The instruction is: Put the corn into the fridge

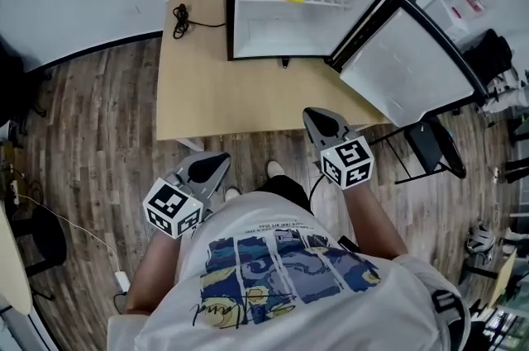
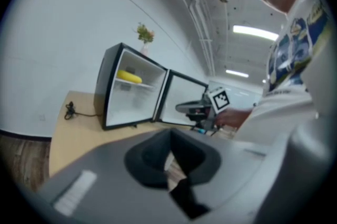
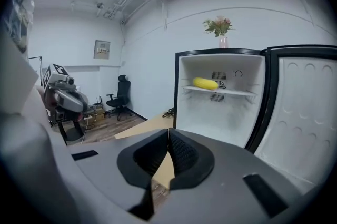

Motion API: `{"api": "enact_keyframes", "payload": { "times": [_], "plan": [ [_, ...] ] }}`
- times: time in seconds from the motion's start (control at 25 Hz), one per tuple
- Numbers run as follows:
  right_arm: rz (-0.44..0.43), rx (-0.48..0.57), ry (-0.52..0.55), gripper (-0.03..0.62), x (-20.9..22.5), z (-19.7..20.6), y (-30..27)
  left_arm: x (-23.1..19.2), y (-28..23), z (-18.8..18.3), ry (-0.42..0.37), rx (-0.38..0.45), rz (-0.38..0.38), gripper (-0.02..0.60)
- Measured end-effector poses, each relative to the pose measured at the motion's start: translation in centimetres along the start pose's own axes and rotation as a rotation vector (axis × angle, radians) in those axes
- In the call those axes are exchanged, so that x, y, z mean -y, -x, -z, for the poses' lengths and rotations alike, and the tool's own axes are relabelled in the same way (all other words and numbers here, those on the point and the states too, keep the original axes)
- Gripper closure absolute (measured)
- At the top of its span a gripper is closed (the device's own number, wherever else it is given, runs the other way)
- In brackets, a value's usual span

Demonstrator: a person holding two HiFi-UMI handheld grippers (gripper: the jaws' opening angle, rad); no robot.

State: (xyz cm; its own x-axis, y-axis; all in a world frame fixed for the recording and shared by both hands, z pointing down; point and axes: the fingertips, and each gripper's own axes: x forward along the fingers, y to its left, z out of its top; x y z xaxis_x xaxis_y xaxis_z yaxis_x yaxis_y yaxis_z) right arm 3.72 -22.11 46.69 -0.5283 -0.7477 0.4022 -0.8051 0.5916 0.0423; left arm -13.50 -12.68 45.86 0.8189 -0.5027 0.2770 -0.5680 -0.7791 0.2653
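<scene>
The corn [image 3: 205,83] lies on the upper shelf [image 3: 231,92] of the open fridge [image 1: 281,31], well ahead of both grippers and above the line of their jaws. Its long axis runs along the shelf, crosswise to the way the jaws point. By the look of it, the task's main step is done.

The right gripper [image 3: 168,136] is the nearer of the two. It faces the fridge's interior, with the corn up and a little to the right of its tips. Its jaws are clenched together and empty; only the pale table [image 1: 198,93] shows beyond them. The swung-out door [image 1: 409,64] stands just off to the right of these jaws, which makes this the likelier hand for any push to close it.

The left gripper [image 1: 216,165] hangs farther back, close to the person's body. From it the fridge and corn sit far ahead and up to the left. Its jaws also meet at the tips with nothing between them.

Neither gripper touches the fridge, the door or the table. A small plant [image 3: 220,25] stands on the fridge's top.
</scene>
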Motion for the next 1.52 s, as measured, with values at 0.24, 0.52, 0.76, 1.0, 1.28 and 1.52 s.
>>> {"api": "enact_keyframes", "payload": {
  "times": [0.24, 0.52, 0.76, 1.0, 1.28, 1.52],
  "plan": [
    [-0.018, -0.023, 0.003, 0.582, -3.0, 1.3, 3.2, 2.1, -0.8, -0.1, -0.025, 0.005, 0.075, 0.571],
    [-0.024, -0.016, 0.007, 0.582, -4.7, 0.9, 4.4, 3.1, -0.7, 0.1, -0.031, 0.005, 0.112, 0.571],
    [-0.054, -0.011, 0.031, 0.583, -6.5, 0.3, 4.0, 2.9, 1.0, 0.8, -0.023, 0.006, 0.086, 0.571],
    [-0.088, 0.006, 0.063, 0.583, -7.9, -0.8, 3.2, 2.4, 2.7, 1.4, -0.012, 0.011, 0.052, 0.571],
    [-0.106, 0.021, 0.078, 0.583, -9.2, -1.6, 2.7, 1.8, 3.6, 1.9, -0.006, 0.015, 0.041, 0.571],
    [-0.109, 0.028, 0.085, 0.583, -9.3, -1.8, 2.6, 1.6, 3.7, 2.0, -0.003, 0.016, 0.037, 0.571]
  ]
}}
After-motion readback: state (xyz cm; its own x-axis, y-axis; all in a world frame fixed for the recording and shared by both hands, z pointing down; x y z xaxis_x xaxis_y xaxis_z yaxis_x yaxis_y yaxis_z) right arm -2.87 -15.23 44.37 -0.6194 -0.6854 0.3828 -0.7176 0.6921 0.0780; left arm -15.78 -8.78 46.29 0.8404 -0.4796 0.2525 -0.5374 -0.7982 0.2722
